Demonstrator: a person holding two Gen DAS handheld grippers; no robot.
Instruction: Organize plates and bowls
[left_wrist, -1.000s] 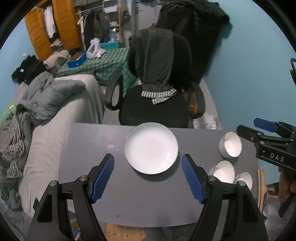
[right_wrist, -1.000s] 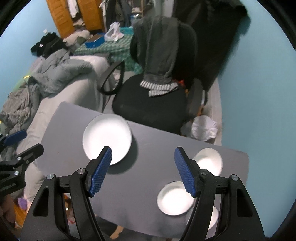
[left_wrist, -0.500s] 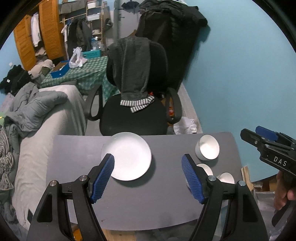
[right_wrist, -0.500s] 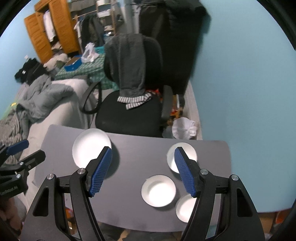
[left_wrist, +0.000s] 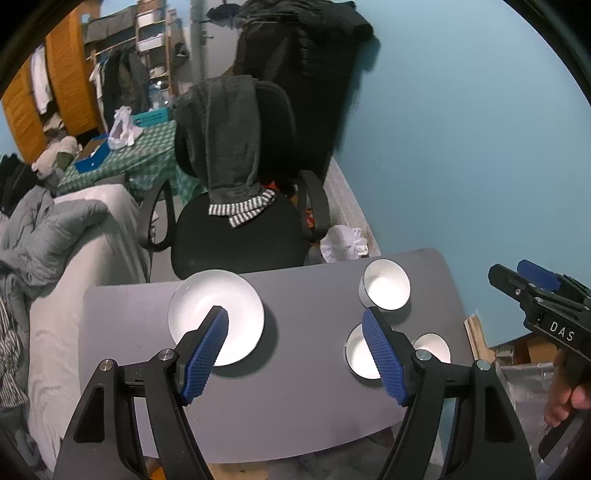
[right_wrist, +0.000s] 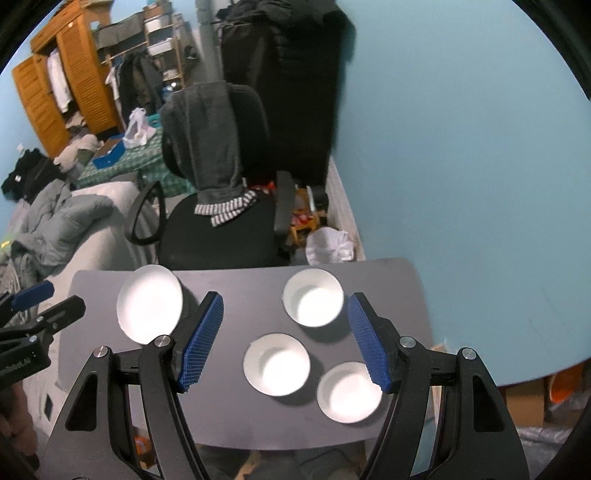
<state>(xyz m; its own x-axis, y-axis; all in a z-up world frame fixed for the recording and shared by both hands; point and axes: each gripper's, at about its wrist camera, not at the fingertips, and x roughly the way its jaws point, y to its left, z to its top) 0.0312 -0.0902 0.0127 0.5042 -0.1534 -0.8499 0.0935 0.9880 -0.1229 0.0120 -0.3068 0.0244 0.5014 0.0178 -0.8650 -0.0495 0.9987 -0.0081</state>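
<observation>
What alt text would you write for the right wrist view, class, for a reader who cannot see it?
An open right gripper hovers empty above a grey table holding a white plate at left and three white bowls at right. A black office chair stands behind the table.

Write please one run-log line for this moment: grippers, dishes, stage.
left gripper: open, empty | right gripper: open, empty | table: plate, three bowls, all apart | stage: nothing grasped yet

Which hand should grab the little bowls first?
Probably the right. The right gripper hangs open over the three bowls, while the left gripper sits nearer the plate. Neither holds anything.
</observation>
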